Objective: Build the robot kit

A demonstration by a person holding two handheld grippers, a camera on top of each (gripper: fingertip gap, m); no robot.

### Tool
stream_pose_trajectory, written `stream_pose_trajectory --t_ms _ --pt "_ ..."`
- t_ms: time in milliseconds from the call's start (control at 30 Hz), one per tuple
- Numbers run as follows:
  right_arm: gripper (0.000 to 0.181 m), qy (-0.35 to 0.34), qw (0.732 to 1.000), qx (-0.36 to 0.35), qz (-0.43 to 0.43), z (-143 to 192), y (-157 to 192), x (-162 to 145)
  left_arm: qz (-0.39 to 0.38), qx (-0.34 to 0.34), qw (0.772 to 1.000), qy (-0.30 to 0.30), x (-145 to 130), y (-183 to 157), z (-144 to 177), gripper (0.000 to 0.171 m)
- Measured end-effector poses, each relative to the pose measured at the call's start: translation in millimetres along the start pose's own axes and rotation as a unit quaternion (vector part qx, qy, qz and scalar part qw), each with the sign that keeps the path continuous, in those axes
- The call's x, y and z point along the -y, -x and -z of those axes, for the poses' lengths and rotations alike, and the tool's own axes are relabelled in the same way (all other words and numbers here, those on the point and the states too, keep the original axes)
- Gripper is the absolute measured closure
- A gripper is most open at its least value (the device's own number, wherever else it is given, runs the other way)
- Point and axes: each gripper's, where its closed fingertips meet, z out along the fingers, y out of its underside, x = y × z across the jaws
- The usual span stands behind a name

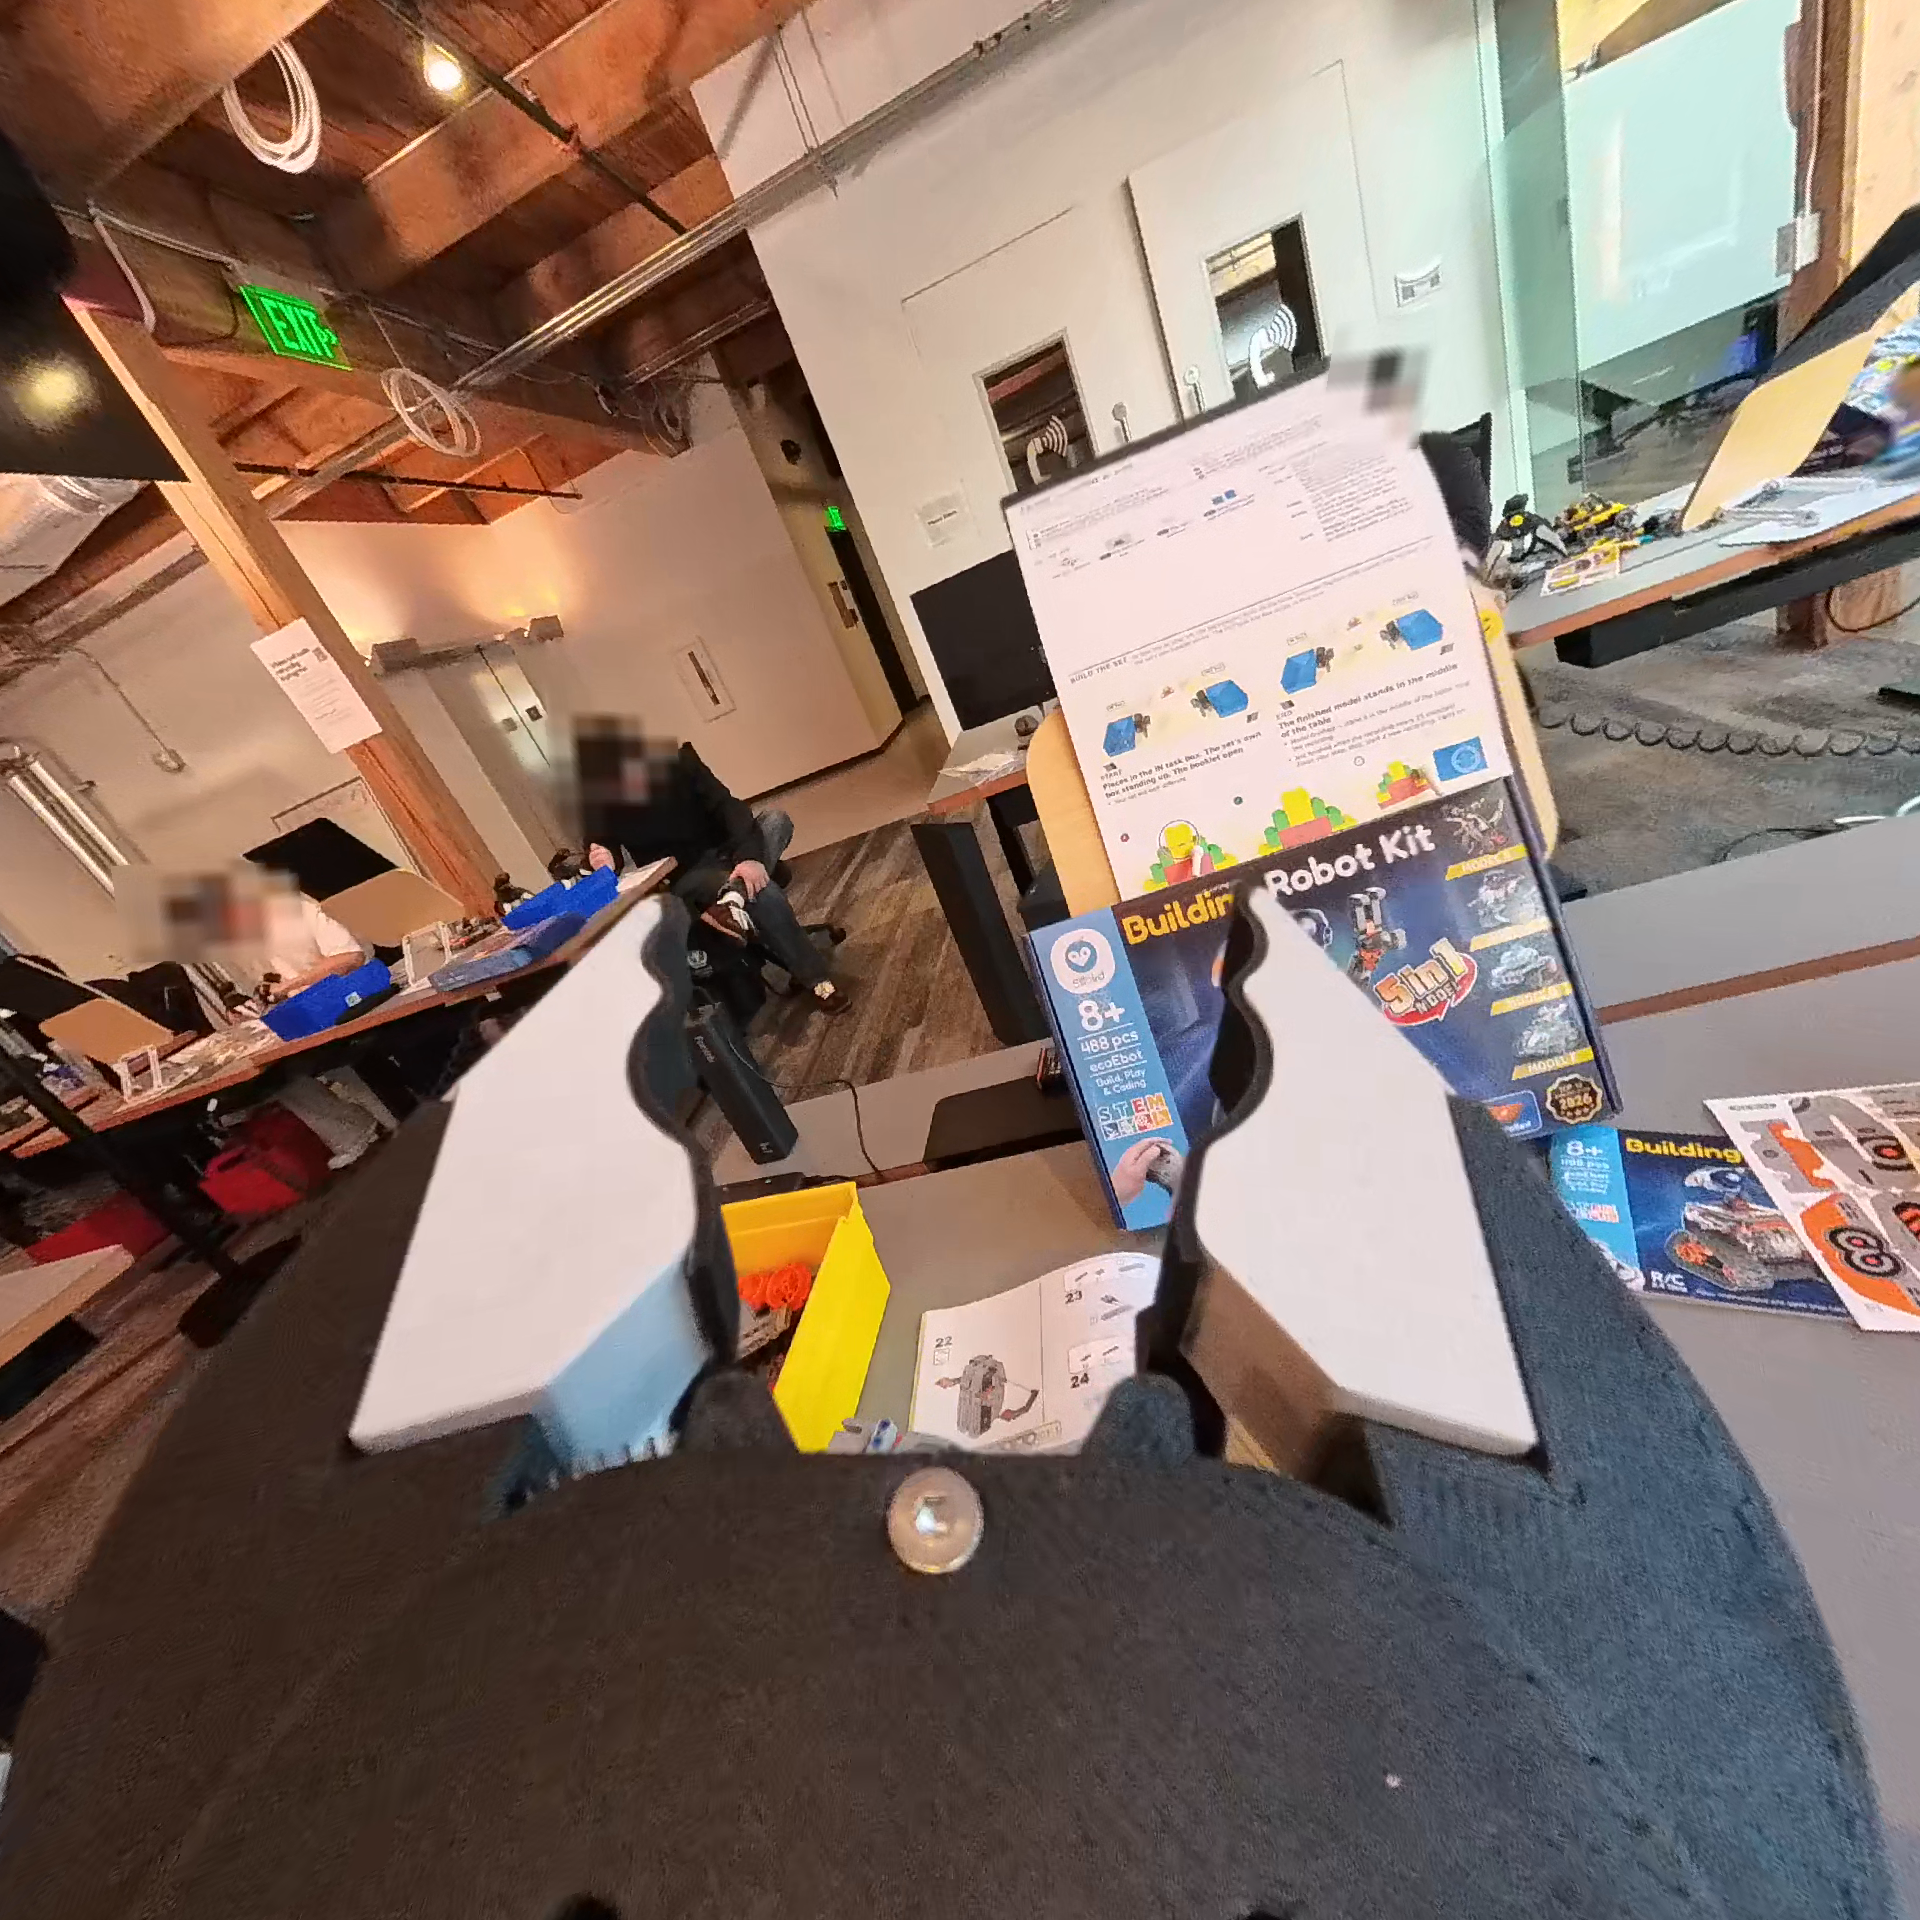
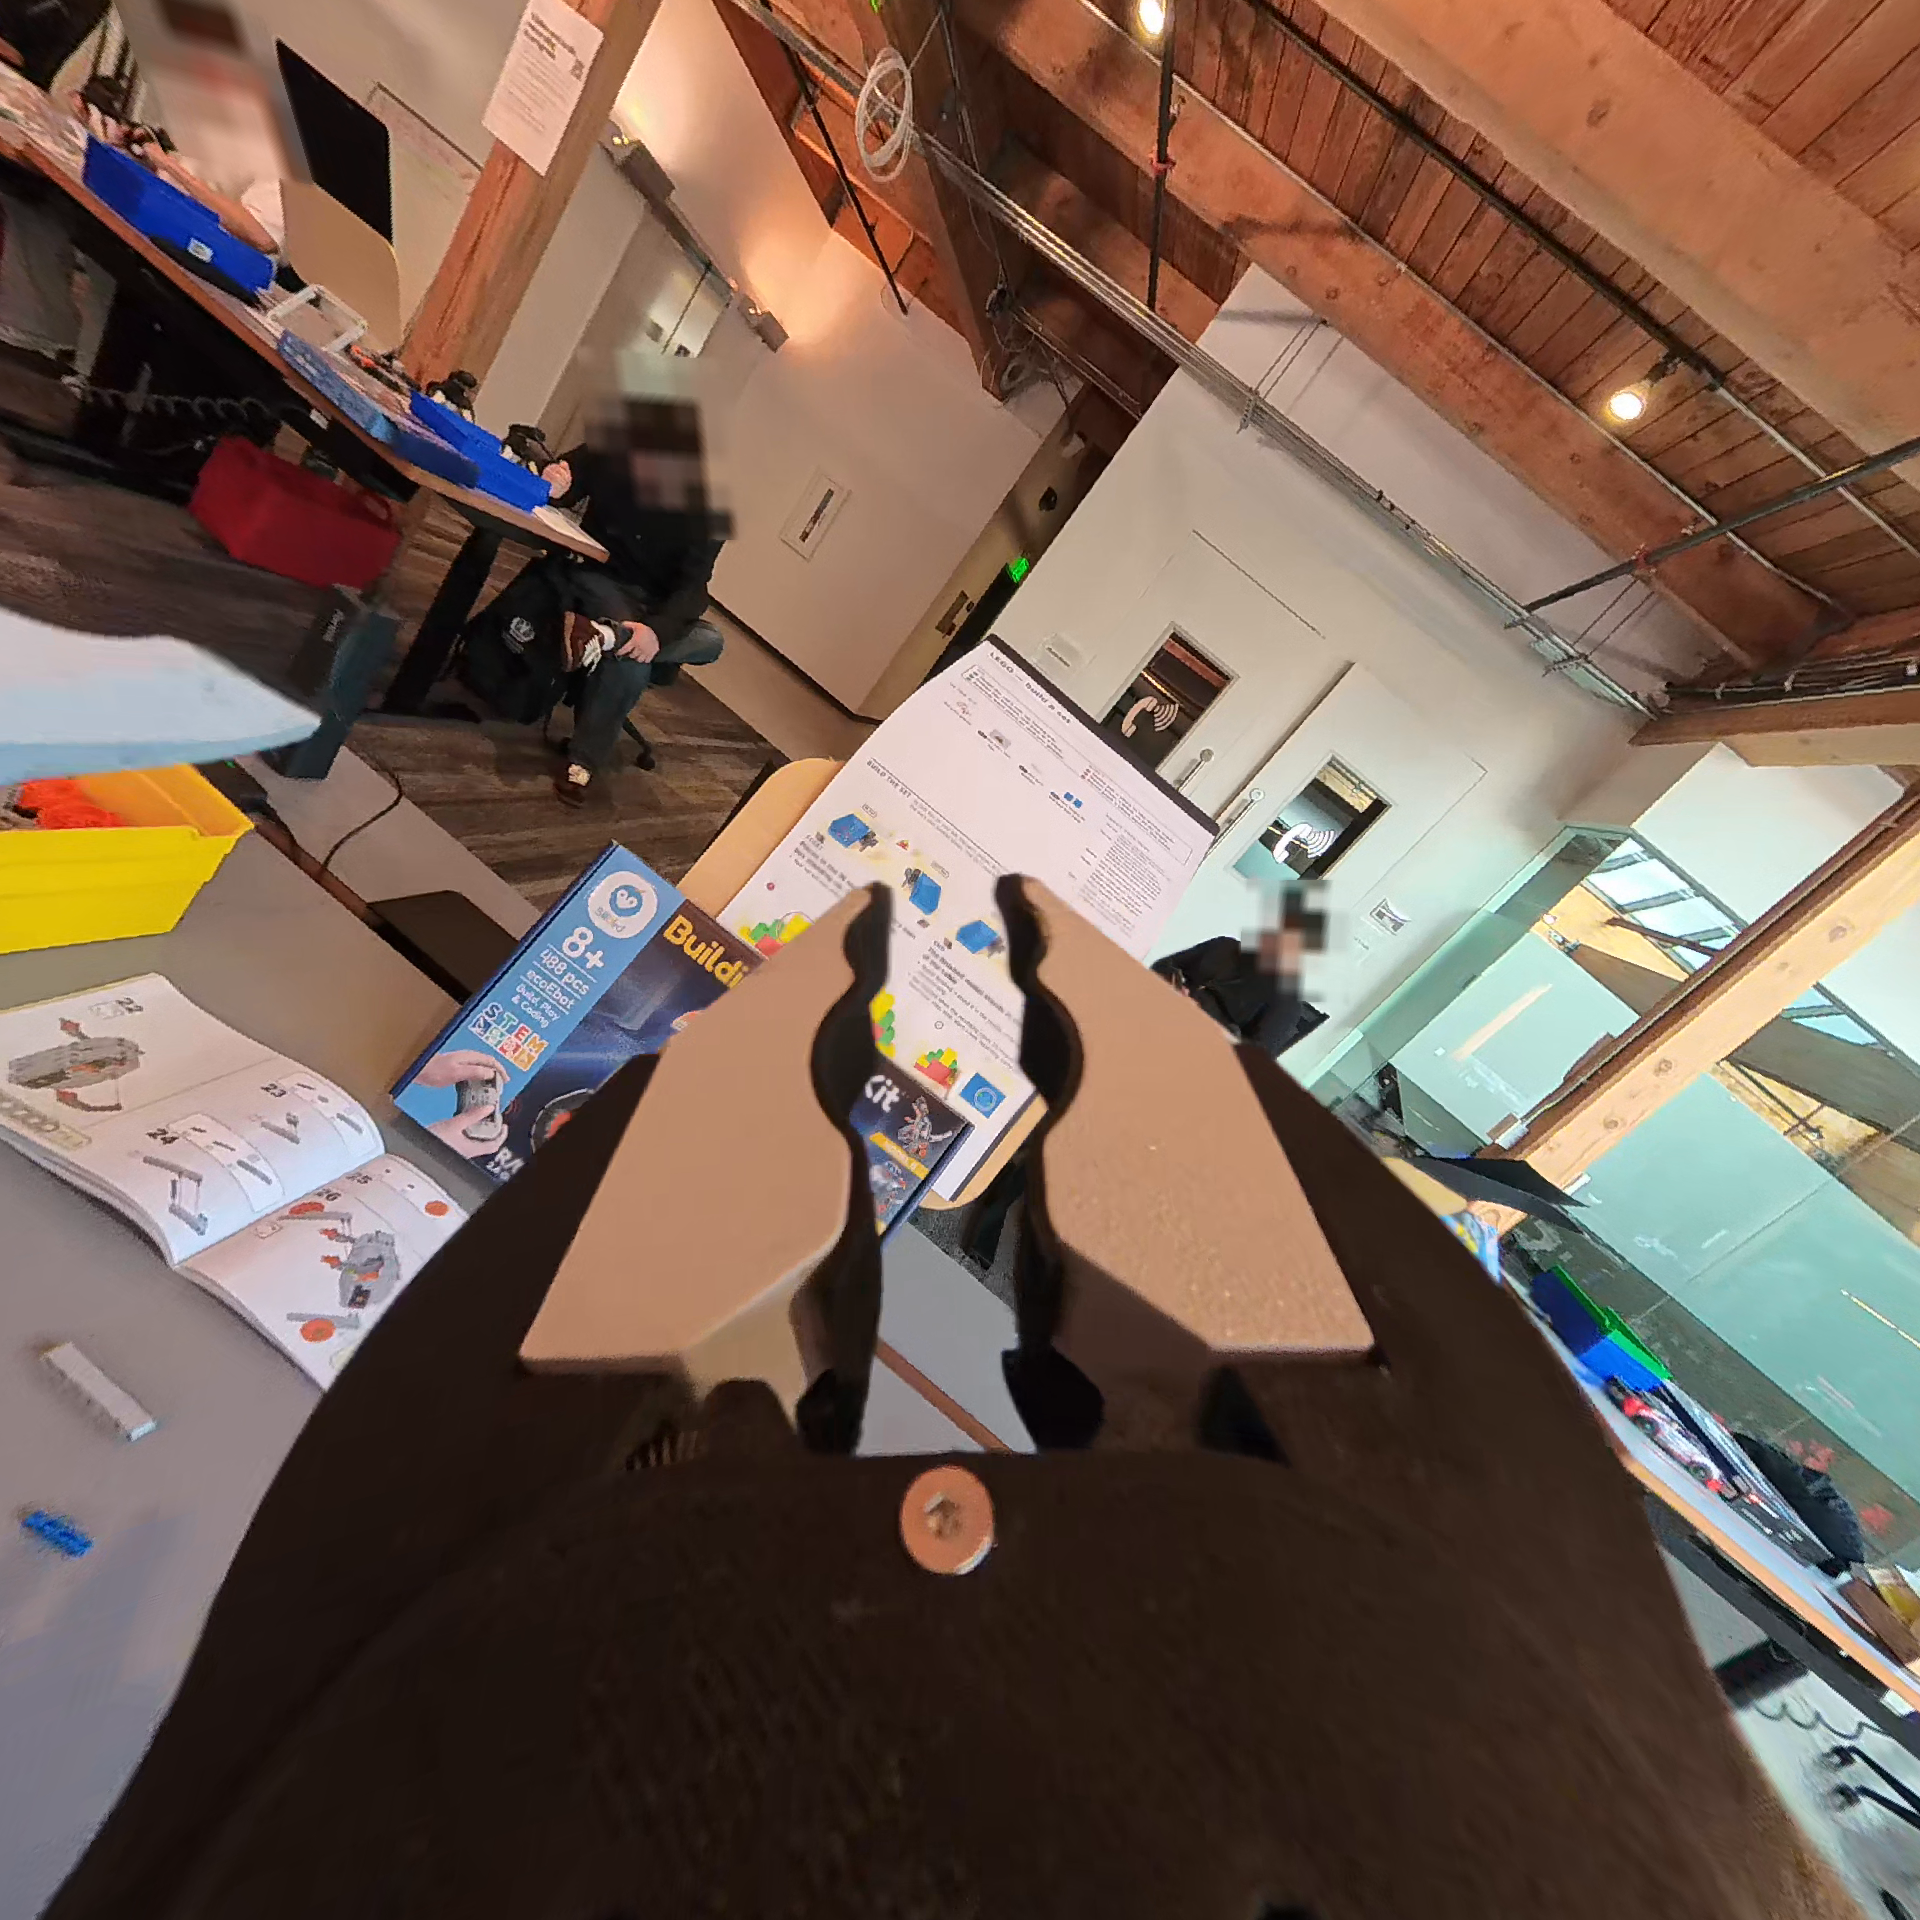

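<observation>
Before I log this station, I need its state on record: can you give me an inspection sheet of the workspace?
Surface: grey table, mostly bare near the grippers.
Job's things: yellow bin with orange parts; open booklet; kit box upright, a printed sheet standing behind it.
Clutter: grey beam and blue piece loose on the table; leaflets at the right.
Grippers: left gripper open, empty, above bin and booklet; right gripper slightly open, empty, raised.
Cables: one black cable beyond the table edge.
Surroundings: seated person, other desks with blue bins.
</observation>
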Motion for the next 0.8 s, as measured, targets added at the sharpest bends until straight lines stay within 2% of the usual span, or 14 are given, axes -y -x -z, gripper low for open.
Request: stream_pose_trajectory --t_ms 100,300,467,567,667,733,800 --pt "0.181 -0.002 1.0 0.002 0.0 -13.1 0.6 -2.8 0.009 -0.008 1.0 0.021 -19.0 -2.5 -10.1 0.07" --pt "0.181 0.023 0.999 -0.011 0.024 -43.6 0.3 -18.8 0.034 -0.01 0.998 0.059 -58.7 -5.5 -41.7 0.071" --pt "0.181 0.047 0.999 -0.001 0.018 -64.3 5.2 -47.4 0.056 -0.016 0.997 0.058 -69.5 -11.9 -66.8 0.076" --pt "0.181 0.074 0.997 0.019 0.001 -76.6 7.4 -72.8 0.091 -0.069 0.991 0.065 -73.0 -35.7 -86.5 0.076" --pt "0.181 0.11 0.992 0.036 -0.043 -84.1 5.9 -111.3 0.098 -0.104 0.987 0.078 -75.7 -49.1 -103.3 0.077" --pt "0.181 0.122 0.987 0.062 -0.089 -82.6 6.8 -137.0 0.1 -0.142 0.982 0.077 -73.3 -53.3 -106.7 0.093" --pt "0.181 0.125 0.98 0.084 -0.129 -79.1 8.3 -160.5 0.113 -0.208 0.967 0.088 -76.0 -60.7 -103.5 0.101"
